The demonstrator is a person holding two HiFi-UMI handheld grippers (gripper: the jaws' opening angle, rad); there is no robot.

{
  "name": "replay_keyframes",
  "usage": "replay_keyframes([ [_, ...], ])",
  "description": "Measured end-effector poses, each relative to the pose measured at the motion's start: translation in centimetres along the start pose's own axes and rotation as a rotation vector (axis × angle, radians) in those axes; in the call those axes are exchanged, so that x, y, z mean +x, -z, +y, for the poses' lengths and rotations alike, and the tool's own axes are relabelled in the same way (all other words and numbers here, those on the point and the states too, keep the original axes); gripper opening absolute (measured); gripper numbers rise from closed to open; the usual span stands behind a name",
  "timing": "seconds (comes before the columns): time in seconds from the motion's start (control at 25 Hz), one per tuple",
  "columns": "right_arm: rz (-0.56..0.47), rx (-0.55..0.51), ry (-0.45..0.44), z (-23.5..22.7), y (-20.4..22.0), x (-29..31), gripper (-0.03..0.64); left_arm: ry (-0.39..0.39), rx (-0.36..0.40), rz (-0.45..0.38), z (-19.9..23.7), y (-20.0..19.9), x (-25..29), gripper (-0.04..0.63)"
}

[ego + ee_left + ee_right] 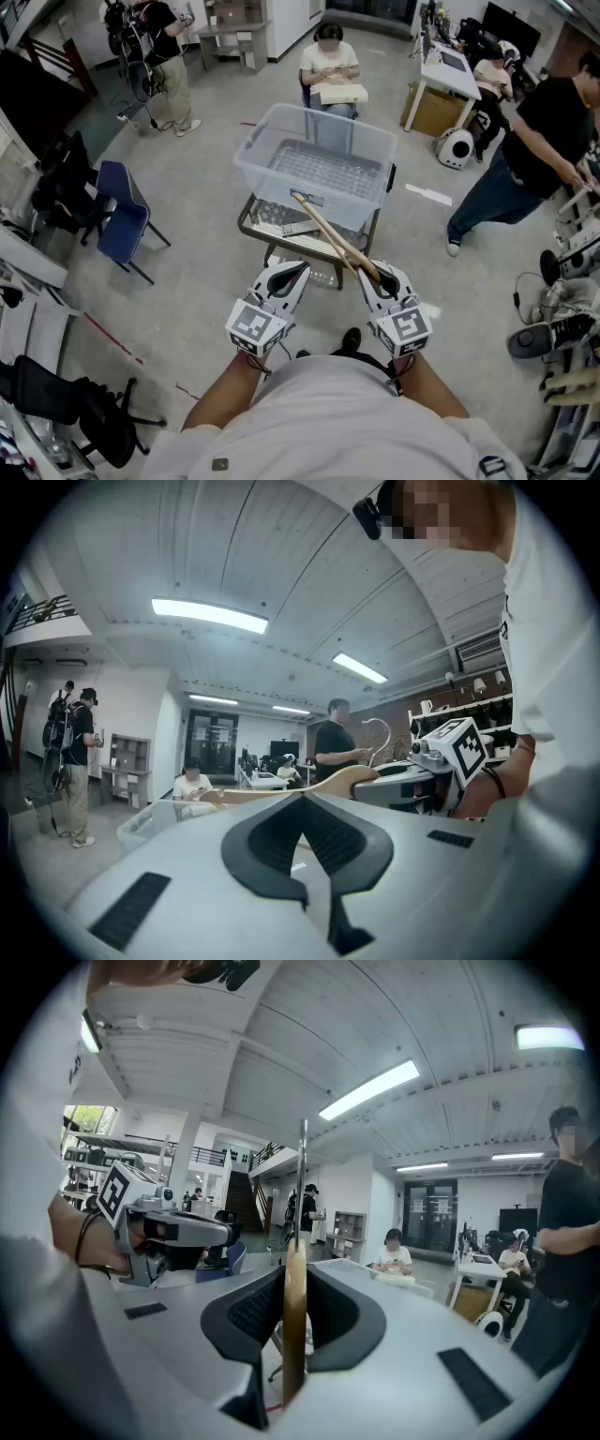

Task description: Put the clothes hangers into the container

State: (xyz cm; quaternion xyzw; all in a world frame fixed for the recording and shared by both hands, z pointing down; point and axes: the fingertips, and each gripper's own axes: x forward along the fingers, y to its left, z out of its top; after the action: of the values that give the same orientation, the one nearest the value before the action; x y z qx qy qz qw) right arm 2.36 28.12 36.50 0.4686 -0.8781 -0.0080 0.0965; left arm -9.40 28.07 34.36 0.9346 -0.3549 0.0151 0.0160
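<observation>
A wooden clothes hanger point(330, 232) sticks out forward from my right gripper point(382, 277), which is shut on its lower end. Its far end reaches over the near rim of a clear plastic container point(258, 150) that stands on a small metal table point(251, 223). In the right gripper view the hanger point(294, 1316) stands edge-on between the pads, with its metal hook point(303, 1176) pointing up. My left gripper point(286, 275) is held beside the right one, shut with nothing in it. In the left gripper view the hanger point(342, 780) and the container point(141, 822) both show.
A blue chair point(122, 216) stands left of the table and a black chair point(66, 403) lies at lower left. A person point(330, 66) sits behind the container. Another person point(544, 141) stands at the right by shelves of equipment point(562, 309). A third person point(164, 47) stands far left.
</observation>
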Motion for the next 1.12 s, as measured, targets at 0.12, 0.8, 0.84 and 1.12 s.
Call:
replay_keyframes([
  [0.12, -0.002, 0.0, 0.005, 0.3, -0.2, 0.0, 0.066, 0.004, 0.003, -0.004, -0.1, -0.1, -0.4, 0.017],
  [0.8, -0.006, 0.02, -0.04, -1.3, 0.6, 2.9, 0.066, -0.034, -0.016, 0.025, 2.3, 1.2, 1.7, 0.017],
  [0.84, -0.009, 0.024, -0.048, -1.7, 0.7, 3.3, 0.066, -0.038, -0.017, 0.027, 2.5, 1.3, 2.2, 0.017],
  [1.12, -0.013, 0.024, -0.078, -6.3, 1.6, 5.6, 0.066, -0.064, -0.026, 0.052, 3.9, 2.2, 7.1, 0.017],
])
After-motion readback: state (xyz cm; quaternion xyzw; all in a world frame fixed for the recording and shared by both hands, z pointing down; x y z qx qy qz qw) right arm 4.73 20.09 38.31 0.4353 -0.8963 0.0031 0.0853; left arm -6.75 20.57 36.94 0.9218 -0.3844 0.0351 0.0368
